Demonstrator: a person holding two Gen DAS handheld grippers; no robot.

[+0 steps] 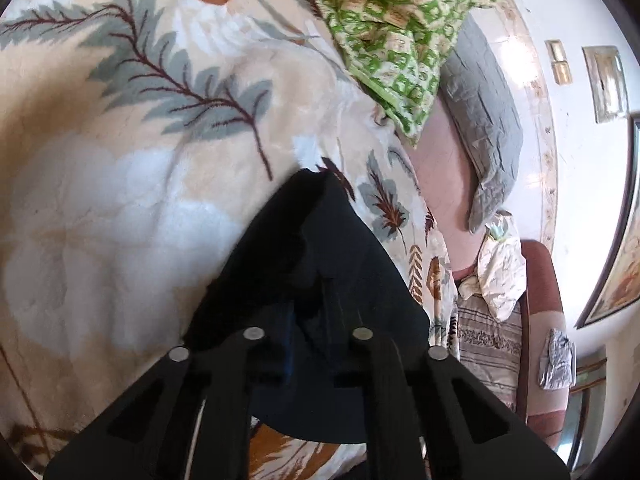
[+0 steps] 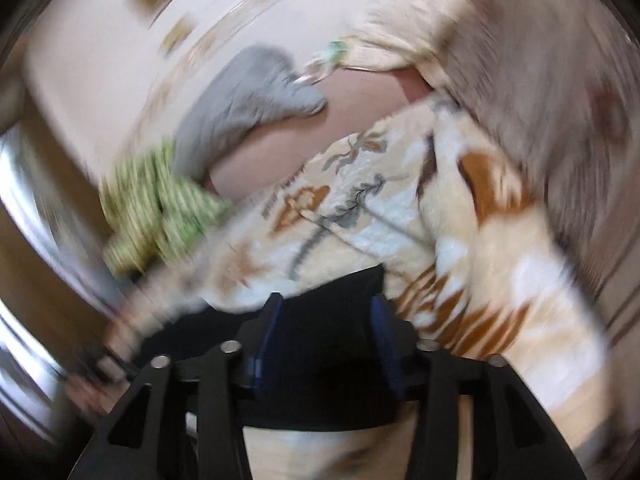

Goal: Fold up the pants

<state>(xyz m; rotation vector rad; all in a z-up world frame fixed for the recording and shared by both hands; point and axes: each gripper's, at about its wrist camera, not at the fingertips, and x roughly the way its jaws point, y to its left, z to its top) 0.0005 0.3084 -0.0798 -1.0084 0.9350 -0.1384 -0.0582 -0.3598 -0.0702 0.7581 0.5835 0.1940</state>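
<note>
The black pants (image 1: pixel 320 220) lie bunched on a cream blanket with leaf patterns (image 1: pixel 120 200). My left gripper (image 1: pixel 310 304) is shut on the pants, and the dark cloth drapes over its fingertips and hides them. The right wrist view is blurred. There my right gripper (image 2: pixel 326 308) stands open, its blue pads (image 2: pixel 272 320) well apart. A stretch of the black pants (image 2: pixel 328 380) lies between and under its fingers, with no pad pressing on it. The blanket (image 2: pixel 360 208) spreads beyond.
A green patterned cloth (image 1: pixel 392 20) is heaped at the far side of the bed. A grey pillow (image 1: pixel 484 120) and a crumpled white cloth (image 1: pixel 504 268) lie along the bed's right edge, near the wall. The green cloth (image 2: pixel 160 208) and grey pillow (image 2: pixel 248 104) show blurred.
</note>
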